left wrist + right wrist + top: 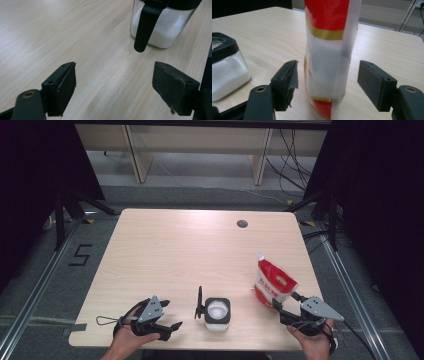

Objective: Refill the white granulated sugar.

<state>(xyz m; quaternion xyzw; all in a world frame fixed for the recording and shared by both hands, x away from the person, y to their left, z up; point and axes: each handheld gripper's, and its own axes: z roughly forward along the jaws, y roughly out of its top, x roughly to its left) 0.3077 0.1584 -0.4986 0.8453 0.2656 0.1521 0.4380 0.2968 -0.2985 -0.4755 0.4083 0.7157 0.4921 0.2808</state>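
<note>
The red-and-white pouch [328, 57] stands untouched between the right gripper's [328, 83] wide-open jaws.

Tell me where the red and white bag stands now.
In the high view the bag stands upright near the table's right front edge, right of the jar, just before the right tongs.

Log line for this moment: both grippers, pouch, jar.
left gripper open, by jar | right gripper open, fingers astride pouch, not pressing | jar lid open | pouch upright
</note>
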